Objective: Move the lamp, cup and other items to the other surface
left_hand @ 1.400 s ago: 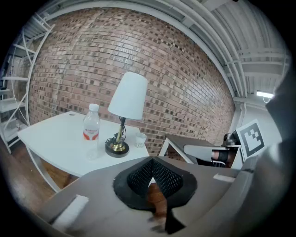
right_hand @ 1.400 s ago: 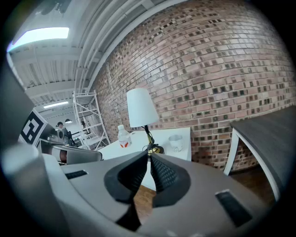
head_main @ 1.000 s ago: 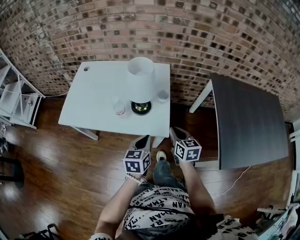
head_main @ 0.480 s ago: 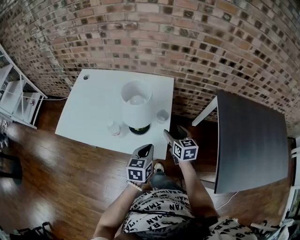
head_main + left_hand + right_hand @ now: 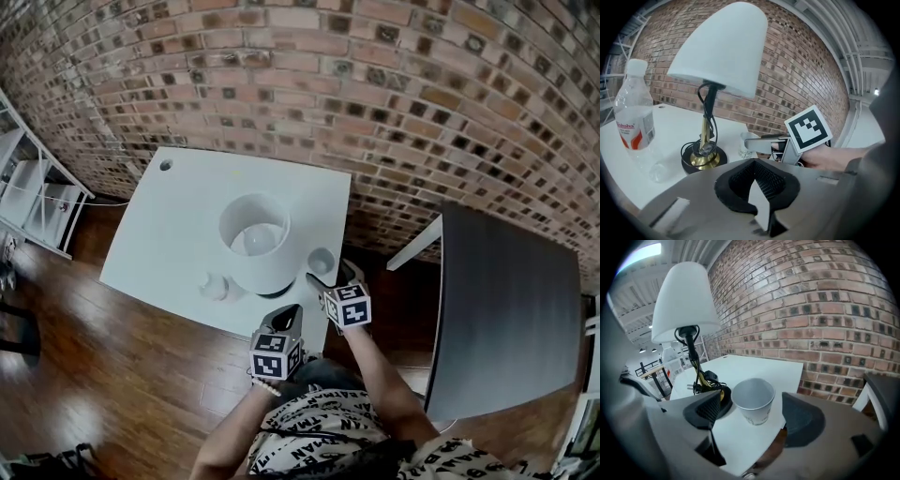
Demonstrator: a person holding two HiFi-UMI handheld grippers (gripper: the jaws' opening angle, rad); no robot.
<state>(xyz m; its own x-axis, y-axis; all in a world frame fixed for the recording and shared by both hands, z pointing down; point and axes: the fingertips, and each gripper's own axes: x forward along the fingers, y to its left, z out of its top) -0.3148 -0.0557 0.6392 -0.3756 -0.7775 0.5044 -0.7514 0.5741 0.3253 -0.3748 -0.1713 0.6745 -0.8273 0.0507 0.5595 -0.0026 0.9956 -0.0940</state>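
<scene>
A white-shaded lamp (image 5: 255, 242) with a brass base (image 5: 704, 159) stands on the white table (image 5: 169, 220). A white paper cup (image 5: 321, 261) stands to its right, near the table's front right corner, and a clear water bottle (image 5: 214, 286) stands to its left. My right gripper (image 5: 330, 275) is at that corner with its jaws opening. The cup (image 5: 753, 400) stands just ahead of them, and neither pad touches it. My left gripper (image 5: 289, 312) is at the table's front edge before the lamp, shut and empty (image 5: 757, 180).
A dark table (image 5: 511, 319) stands to the right across a gap of wood floor. A brick wall (image 5: 375, 103) runs behind both tables. White shelving (image 5: 28, 202) is at the far left. The lamp's cord is coiled round its base.
The view has closed in on the white table. Both grippers moved forward to its front edge. The right jaws have spread apart in front of the cup.
</scene>
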